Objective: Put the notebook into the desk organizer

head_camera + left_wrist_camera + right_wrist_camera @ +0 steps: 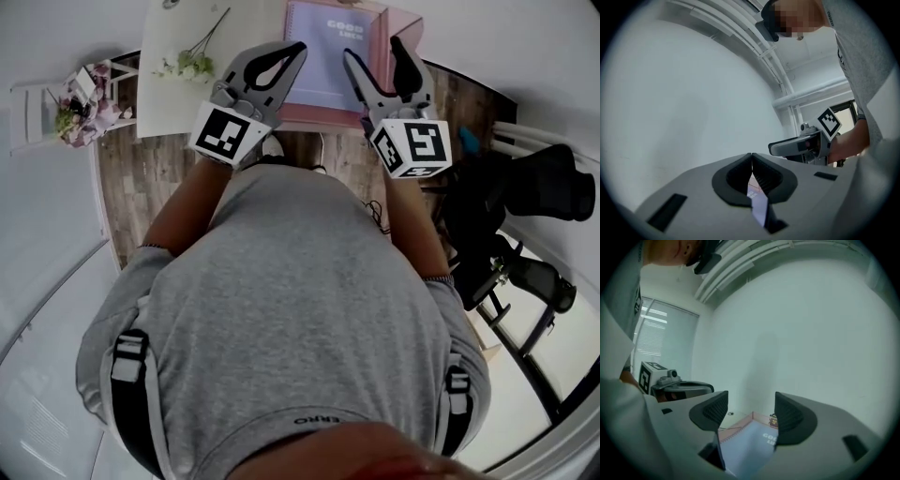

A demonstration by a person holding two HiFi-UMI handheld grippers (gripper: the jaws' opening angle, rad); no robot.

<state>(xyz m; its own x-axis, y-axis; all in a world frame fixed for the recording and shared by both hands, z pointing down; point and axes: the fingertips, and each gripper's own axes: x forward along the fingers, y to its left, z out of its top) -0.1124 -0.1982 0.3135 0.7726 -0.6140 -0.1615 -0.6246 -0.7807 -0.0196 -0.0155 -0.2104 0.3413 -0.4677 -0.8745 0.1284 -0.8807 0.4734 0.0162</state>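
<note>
Right claw (372, 49) hangs wide and empty, left claw (296, 47) shut on nothing, over the notebook (323, 52) in its desk organizer (319, 114); lifting straight clear seems wisest.

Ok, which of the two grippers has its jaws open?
The right gripper: its jaws stand wide apart with nothing between them, while the left gripper has its jaws closed tip to tip.

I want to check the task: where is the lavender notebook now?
In the head view, top centre: the lavender notebook lies inside the pink tray on the white desk.
</note>
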